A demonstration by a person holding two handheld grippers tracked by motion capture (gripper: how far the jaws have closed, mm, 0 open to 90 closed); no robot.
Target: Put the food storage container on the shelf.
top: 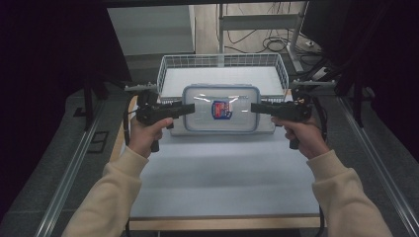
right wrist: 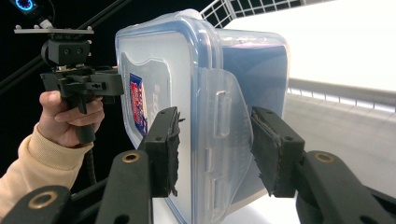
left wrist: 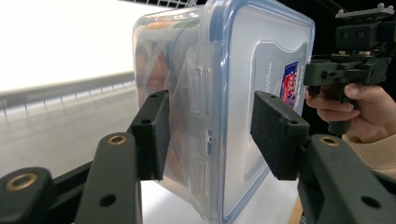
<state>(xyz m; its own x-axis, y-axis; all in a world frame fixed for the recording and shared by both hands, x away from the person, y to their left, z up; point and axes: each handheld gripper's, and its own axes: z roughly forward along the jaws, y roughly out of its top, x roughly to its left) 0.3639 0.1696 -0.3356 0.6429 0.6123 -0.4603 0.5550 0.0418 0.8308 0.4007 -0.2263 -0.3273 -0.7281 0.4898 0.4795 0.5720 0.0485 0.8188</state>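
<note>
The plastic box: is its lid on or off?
On: the blue-rimmed lid sits on the plastic box, side flap down.

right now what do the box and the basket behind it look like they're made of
Clear rectangular lidded box: seemingly glossy see-through plastic, since contents show through its walls and the lid reflects light; blue rim, possibly a seal. White wire basket: thin crossing rods, probably coated metal, though the coating is uncertain.

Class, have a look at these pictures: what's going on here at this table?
A person holds a clear plastic container with a blue-rimmed lid between two hand-held grippers. The left gripper clamps one short end at its side latch, the right gripper the opposite end. The container is in front of a white wire basket at the far side of the table, apparently lifted off it.
</note>
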